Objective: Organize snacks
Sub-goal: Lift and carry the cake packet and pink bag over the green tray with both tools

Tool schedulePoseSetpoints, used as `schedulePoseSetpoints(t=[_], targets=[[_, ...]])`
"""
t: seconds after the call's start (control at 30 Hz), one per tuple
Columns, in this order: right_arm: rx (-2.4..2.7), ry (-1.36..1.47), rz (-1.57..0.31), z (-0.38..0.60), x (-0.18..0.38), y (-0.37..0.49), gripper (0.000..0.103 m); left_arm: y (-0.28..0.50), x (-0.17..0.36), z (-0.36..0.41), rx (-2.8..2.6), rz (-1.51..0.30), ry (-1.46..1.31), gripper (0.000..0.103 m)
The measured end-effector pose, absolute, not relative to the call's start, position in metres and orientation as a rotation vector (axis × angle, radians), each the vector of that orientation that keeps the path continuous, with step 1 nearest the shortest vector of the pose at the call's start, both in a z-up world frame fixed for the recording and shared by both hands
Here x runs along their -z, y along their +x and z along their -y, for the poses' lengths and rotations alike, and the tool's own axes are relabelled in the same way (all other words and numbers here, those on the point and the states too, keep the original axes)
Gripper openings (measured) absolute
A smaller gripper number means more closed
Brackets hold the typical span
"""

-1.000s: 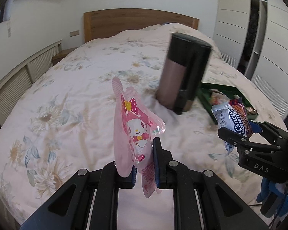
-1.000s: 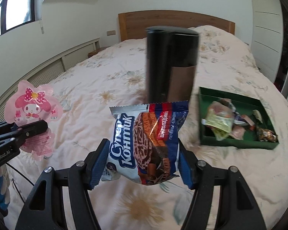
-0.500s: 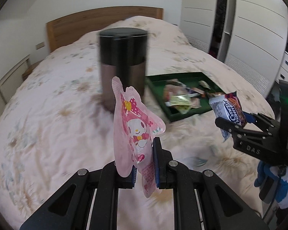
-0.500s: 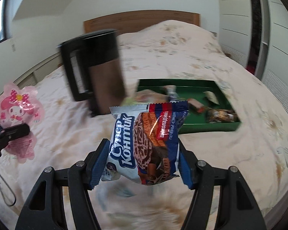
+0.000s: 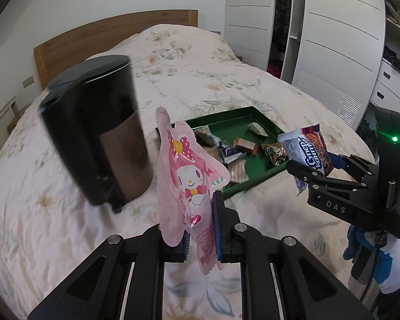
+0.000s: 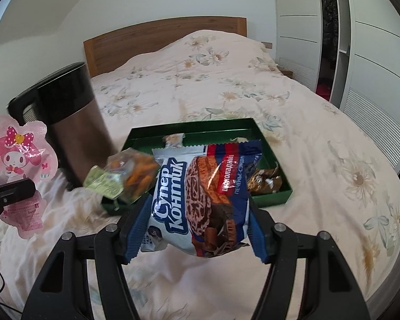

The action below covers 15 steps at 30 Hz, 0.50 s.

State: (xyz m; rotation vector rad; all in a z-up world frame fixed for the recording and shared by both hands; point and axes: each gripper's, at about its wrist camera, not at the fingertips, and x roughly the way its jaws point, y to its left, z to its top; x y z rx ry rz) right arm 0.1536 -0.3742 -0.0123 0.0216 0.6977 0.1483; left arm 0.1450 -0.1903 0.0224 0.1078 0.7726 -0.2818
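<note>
My left gripper (image 5: 201, 224) is shut on a flat pink cartoon-rabbit snack pouch (image 5: 185, 176), held upright above the bedspread. My right gripper (image 6: 197, 226) is shut on a white and blue chocolate cookie packet (image 6: 200, 200), its blue pads pressing both sides. The same packet (image 5: 306, 152) and the right gripper (image 5: 330, 170) show at the right of the left wrist view. A green tray (image 6: 269, 202) with several wrapped snacks lies on the bed just beyond both grippers. The pink pouch (image 6: 21, 160) shows at the left edge of the right wrist view.
A tall black and brown canister (image 5: 98, 133) stands on the floral bedspread (image 6: 320, 181) left of the tray. A wooden headboard (image 6: 157, 34) is at the far end. White wardrobe doors (image 5: 333, 40) line the right side. A blue-gloved hand (image 5: 370, 256) holds the right gripper.
Both views have swung right: the canister slid from centre to the left and the green tray came to the middle, closer. Both snacks stay gripped.
</note>
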Motion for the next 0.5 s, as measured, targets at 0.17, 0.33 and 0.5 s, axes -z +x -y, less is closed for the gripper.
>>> schedulePoseSetpoints(t=[0.17, 0.33, 0.5], targets=[[-0.140, 0.025, -0.694, 0.383, 0.016, 0.172, 0.072, 0.162, -0.019, 0.209, 0.290, -0.771, 0.136, 0.012], [-0.137, 0.023, -0.698, 0.390, 0.022, 0.186, 0.072, 0.171, -0.016, 0.221, 0.302, -0.767, 0.162, 0.012], [-0.136, 0.025, -0.701, 0.392, 0.026, 0.194, 0.072, 0.176, -0.014, 0.225, 0.311, -0.767, 0.171, 0.012]])
